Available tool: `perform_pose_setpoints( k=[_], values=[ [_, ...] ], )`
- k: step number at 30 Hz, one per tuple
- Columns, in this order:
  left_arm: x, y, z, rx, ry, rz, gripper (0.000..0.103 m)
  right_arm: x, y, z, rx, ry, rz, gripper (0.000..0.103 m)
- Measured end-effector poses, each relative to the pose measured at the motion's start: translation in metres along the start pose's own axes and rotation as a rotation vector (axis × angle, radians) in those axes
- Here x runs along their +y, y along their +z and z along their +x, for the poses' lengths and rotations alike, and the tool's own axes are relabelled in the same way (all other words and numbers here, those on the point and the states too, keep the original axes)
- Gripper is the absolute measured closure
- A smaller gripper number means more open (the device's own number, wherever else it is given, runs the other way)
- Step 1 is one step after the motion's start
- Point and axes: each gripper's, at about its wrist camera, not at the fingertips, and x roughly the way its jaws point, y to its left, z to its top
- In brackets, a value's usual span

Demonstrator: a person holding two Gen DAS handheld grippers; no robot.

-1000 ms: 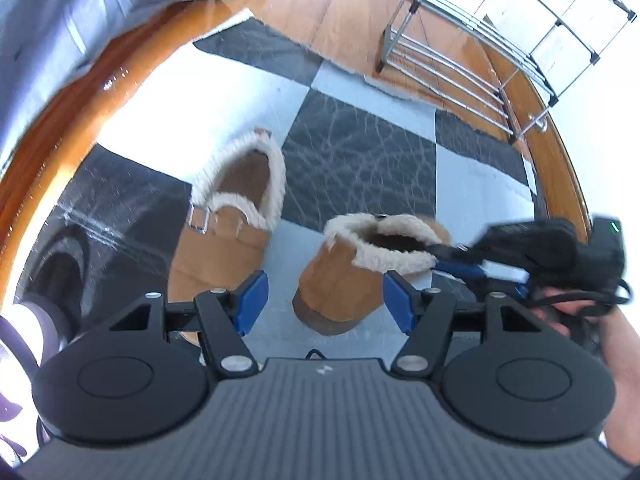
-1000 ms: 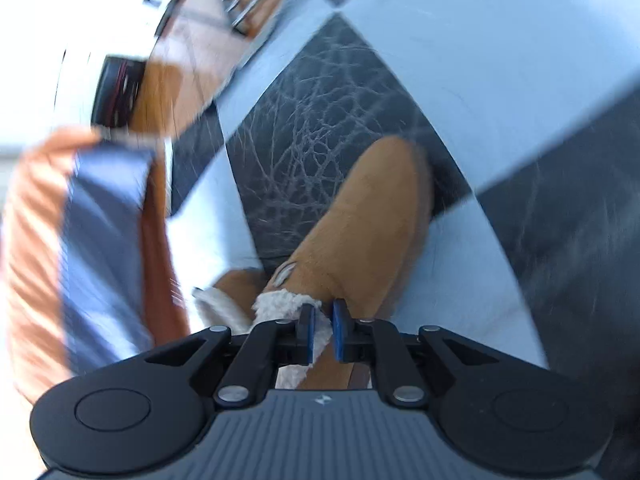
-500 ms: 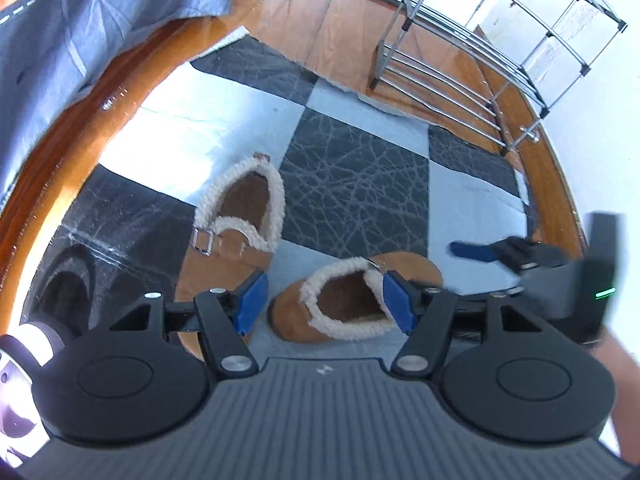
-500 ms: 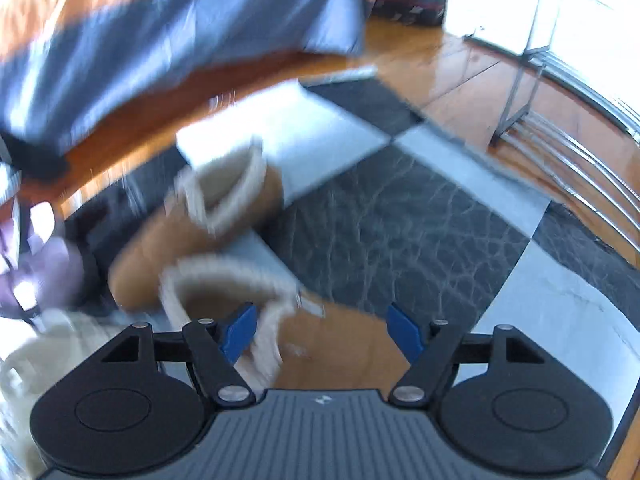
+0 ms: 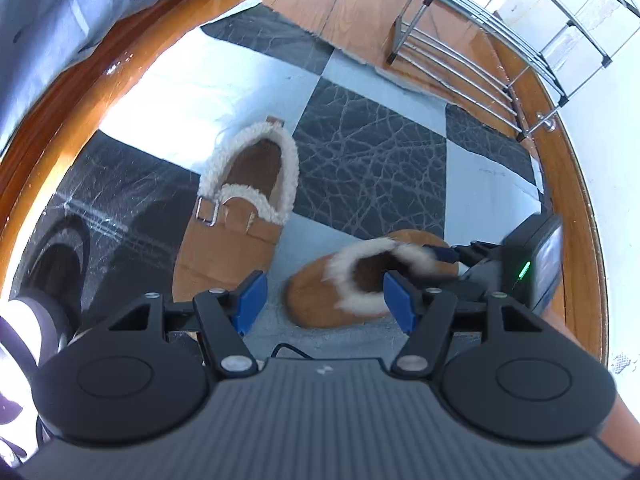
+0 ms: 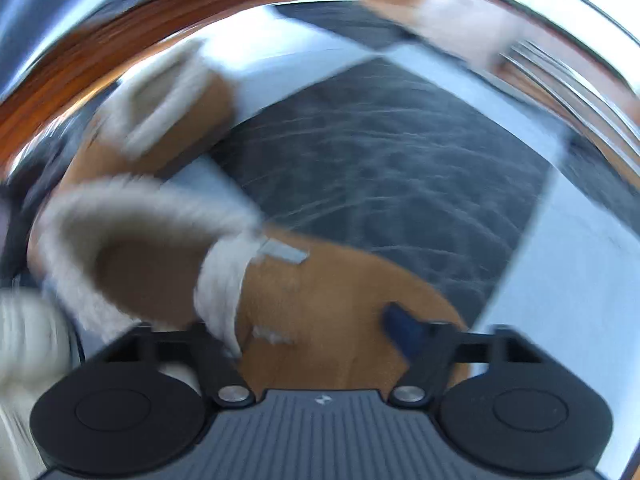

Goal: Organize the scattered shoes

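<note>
Two tan slippers with cream fleece lining lie on the checkered rug (image 5: 368, 168). The buckled slipper (image 5: 236, 220) lies flat, toe toward me. The second slipper (image 5: 308, 292) lies on the rug just beyond my left gripper (image 5: 325, 300), which hovers open with nothing between its fingers. My right gripper (image 5: 448, 256) reaches in from the right to that slipper's fleece collar. In the blurred right wrist view the right gripper (image 6: 314, 332) straddles the near slipper (image 6: 328, 288); its jaws are closing and still stand apart. One finger is hidden behind the fleece. The other slipper (image 6: 172, 96) lies farther off.
A chrome wire shoe rack (image 5: 500, 40) stands on the wood floor beyond the rug, against a white wall. Grey fabric (image 5: 60, 8) hangs at the upper left. A dark shoe (image 5: 60, 256) sits at the rug's left edge.
The right gripper let go of the second slipper's collar, opened wide and swung back over it. That slipper dropped from tipped-up to lying on the rug. The left gripper stayed put.
</note>
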Motion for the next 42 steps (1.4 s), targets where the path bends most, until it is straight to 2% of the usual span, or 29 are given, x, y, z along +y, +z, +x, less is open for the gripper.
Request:
perform_pose_setpoints(
  k=[3, 4, 5, 7, 8, 9, 10, 11, 12, 13, 14, 15, 16, 18, 20, 22, 26, 29, 30, 31, 32, 34, 37, 38, 41, 42],
  values=[
    [0.003, 0.005, -0.01, -0.021, -0.014, -0.026, 0.039, -0.031, 0.009, -0.017, -0.074, -0.044, 0.281, 0.086],
    [0.003, 0.006, -0.014, -0.027, -0.02, -0.032, 0.039, -0.046, 0.009, -0.021, -0.072, -0.039, 0.426, 0.086],
    [0.003, 0.007, -0.019, -0.035, -0.027, -0.036, 0.039, -0.052, 0.008, -0.023, -0.069, -0.025, 0.478, 0.086],
    [0.002, 0.011, -0.026, -0.056, -0.045, -0.034, 0.039, -0.076, -0.008, -0.024, -0.044, 0.074, 0.781, 0.083],
    [0.002, 0.012, -0.032, -0.07, -0.054, -0.037, 0.039, -0.081, -0.014, -0.026, -0.035, 0.098, 0.875, 0.081],
    [0.002, 0.013, -0.037, -0.081, -0.062, -0.04, 0.039, -0.086, -0.023, -0.028, -0.01, 0.139, 1.007, 0.071],
    [0.002, 0.014, -0.042, -0.092, -0.069, -0.043, 0.039, -0.086, -0.026, -0.03, 0.024, 0.195, 1.079, 0.058],
    [0.003, 0.017, -0.051, -0.109, -0.096, -0.056, 0.039, -0.082, -0.024, -0.029, 0.053, 0.247, 1.078, 0.054],
    [0.005, 0.019, -0.058, -0.117, -0.122, -0.068, 0.039, -0.075, -0.021, -0.031, 0.106, 0.354, 1.055, 0.052],
    [0.005, 0.022, -0.065, -0.124, -0.14, -0.074, 0.039, -0.071, -0.021, -0.032, 0.118, 0.399, 1.053, 0.041],
    [0.004, 0.024, -0.073, -0.14, -0.144, -0.069, 0.039, -0.067, -0.021, -0.034, 0.13, 0.444, 1.05, 0.035],
    [-0.001, 0.026, -0.084, -0.172, -0.13, -0.05, 0.039, -0.064, -0.02, -0.036, 0.129, 0.483, 1.045, 0.032],
    [-0.005, 0.027, -0.095, -0.206, -0.112, -0.029, 0.039, -0.064, -0.017, -0.042, 0.08, 0.5, 1.031, 0.025],
    [-0.013, 0.028, -0.111, -0.256, -0.086, 0.005, 0.037, -0.063, -0.01, -0.05, 0.029, 0.501, 0.988, 0.02],
    [-0.025, 0.027, -0.135, -0.314, -0.034, 0.057, 0.035, -0.06, -0.002, -0.052, -0.011, 0.426, 0.861, 0.02],
    [-0.03, 0.026, -0.144, -0.317, -0.025, 0.082, 0.032, -0.054, 0.003, -0.051, -0.03, 0.358, 0.747, 0.02],
    [-0.025, 0.027, -0.141, -0.255, -0.07, 0.063, 0.032, -0.032, 0.001, -0.039, 0.011, 0.361, 0.564, 0.02],
    [-0.023, 0.026, -0.129, -0.212, -0.03, 0.044, 0.032, -0.013, -0.005, -0.021, 0.05, 0.381, 0.479, 0.02],
    [-0.023, 0.026, -0.125, -0.192, -0.017, 0.033, 0.032, -0.007, -0.008, -0.013, 0.062, 0.387, 0.463, 0.022],
    [-0.023, 0.027, -0.122, -0.176, -0.011, 0.018, 0.032, -0.001, -0.011, -0.004, 0.075, 0.392, 0.447, 0.039],
    [-0.023, 0.029, -0.12, -0.162, -0.024, 0.001, 0.032, 0.005, -0.015, 0.005, 0.089, 0.395, 0.443, 0.046],
    [-0.023, 0.031, -0.12, -0.145, -0.052, -0.024, 0.032, 0.015, -0.029, 0.028, 0.131, 0.376, 0.542, 0.044],
    [-0.028, 0.024, -0.128, -0.153, -0.058, 0.0, 0.032, 0.016, -0.04, 0.036, 0.16, 0.45, 0.721, 0.044],
    [-0.029, 0.022, -0.13, -0.154, -0.048, 0.012, 0.032, 0.017, -0.039, 0.033, 0.159, 0.454, 0.713, 0.044],
    [-0.025, 0.012, -0.136, -0.135, -0.003, 0.012, 0.032, 0.016, -0.032, 0.0, 0.093, 0.385, 0.635, 0.043],
    [-0.022, 0.01, -0.139, -0.131, 0.003, 0.002, 0.032, 0.014, -0.034, -0.026, 0.044, 0.368, 0.63, 0.041]
  ],
)
